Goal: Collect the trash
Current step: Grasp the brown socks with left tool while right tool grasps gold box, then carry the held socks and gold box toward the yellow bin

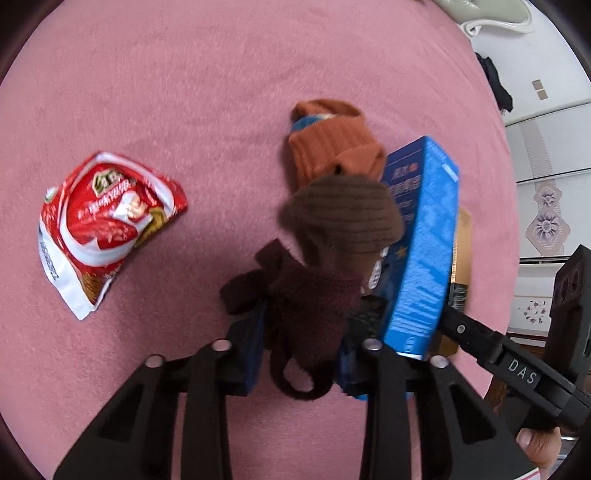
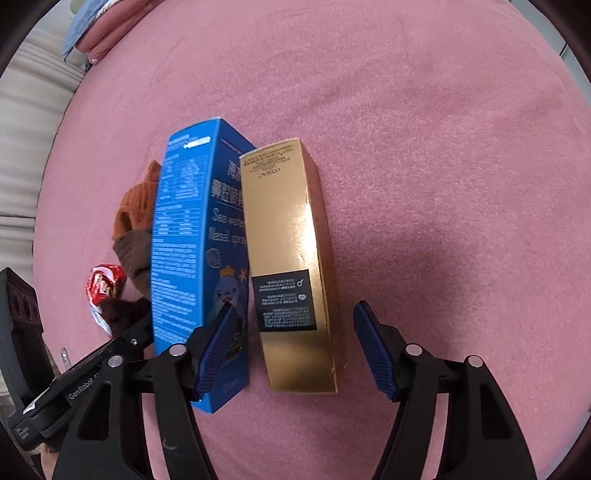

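Observation:
On the pink bed cover [image 1: 184,92] lie a red snack packet [image 1: 107,229], an orange sock [image 1: 332,147] and a brown sock [image 1: 343,218]. My left gripper [image 1: 306,332] is shut on a dark maroon knit sock [image 1: 306,295], which bunches between its blue pads. A blue nasal-spray box [image 2: 188,240] and a gold box [image 2: 288,240] lie side by side. My right gripper [image 2: 295,350] is open and straddles the gold box. Its left pad [image 2: 218,350] is over the blue box, and its right pad [image 2: 373,350] stands clear of the gold box.
The right gripper's black body [image 1: 498,354] reaches in beside the blue box [image 1: 421,240], with a thumb [image 1: 535,443] under it. White furniture [image 1: 546,147] stands past the bed's right edge. Folded blue and pink cloth [image 2: 92,29] and a pale striped cushion [image 2: 22,147] lie at the bed's left.

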`<state>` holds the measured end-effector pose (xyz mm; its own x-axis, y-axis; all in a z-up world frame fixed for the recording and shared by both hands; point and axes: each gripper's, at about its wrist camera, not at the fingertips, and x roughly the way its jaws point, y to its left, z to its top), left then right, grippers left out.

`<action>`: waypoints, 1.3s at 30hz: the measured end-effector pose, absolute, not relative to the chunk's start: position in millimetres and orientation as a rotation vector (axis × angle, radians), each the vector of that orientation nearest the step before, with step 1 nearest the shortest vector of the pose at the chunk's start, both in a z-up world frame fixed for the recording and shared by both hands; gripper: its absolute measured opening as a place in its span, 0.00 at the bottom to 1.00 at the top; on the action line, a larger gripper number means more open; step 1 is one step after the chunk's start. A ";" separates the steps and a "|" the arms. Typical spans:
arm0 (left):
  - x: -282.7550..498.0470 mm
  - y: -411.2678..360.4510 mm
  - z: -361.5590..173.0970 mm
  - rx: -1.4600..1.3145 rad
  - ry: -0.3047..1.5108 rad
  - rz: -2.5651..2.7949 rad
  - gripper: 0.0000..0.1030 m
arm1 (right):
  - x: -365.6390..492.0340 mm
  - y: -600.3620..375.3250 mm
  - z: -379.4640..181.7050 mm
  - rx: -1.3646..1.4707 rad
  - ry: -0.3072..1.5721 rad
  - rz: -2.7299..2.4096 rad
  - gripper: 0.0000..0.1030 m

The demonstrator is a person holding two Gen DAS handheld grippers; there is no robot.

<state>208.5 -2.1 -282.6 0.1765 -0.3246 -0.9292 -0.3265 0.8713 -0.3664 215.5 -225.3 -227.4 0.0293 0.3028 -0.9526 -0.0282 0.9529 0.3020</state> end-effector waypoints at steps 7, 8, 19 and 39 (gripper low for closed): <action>199.6 -3.5 -280.4 -0.532 1.401 0.012 0.13 | 206.5 -240.8 -225.5 0.238 1.487 0.239 0.37; 197.1 -5.9 -278.5 -0.519 1.399 0.007 0.13 | 202.2 -244.4 -224.3 0.249 1.488 0.242 0.37; 141.3 -45.3 -230.6 -0.464 1.367 -0.111 0.13 | 121.2 -281.1 -204.9 0.410 1.551 0.306 0.36; 13.8 -124.8 -195.9 -0.414 1.434 -0.344 0.13 | -32.6 -372.1 -151.5 0.568 1.509 0.180 0.36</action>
<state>13.8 -124.8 -195.9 0.1092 -0.4675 -0.8772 -0.0186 0.8814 -0.4720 -32.6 -372.1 -151.5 0.0771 0.4531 -0.8881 0.2317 0.8583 0.4579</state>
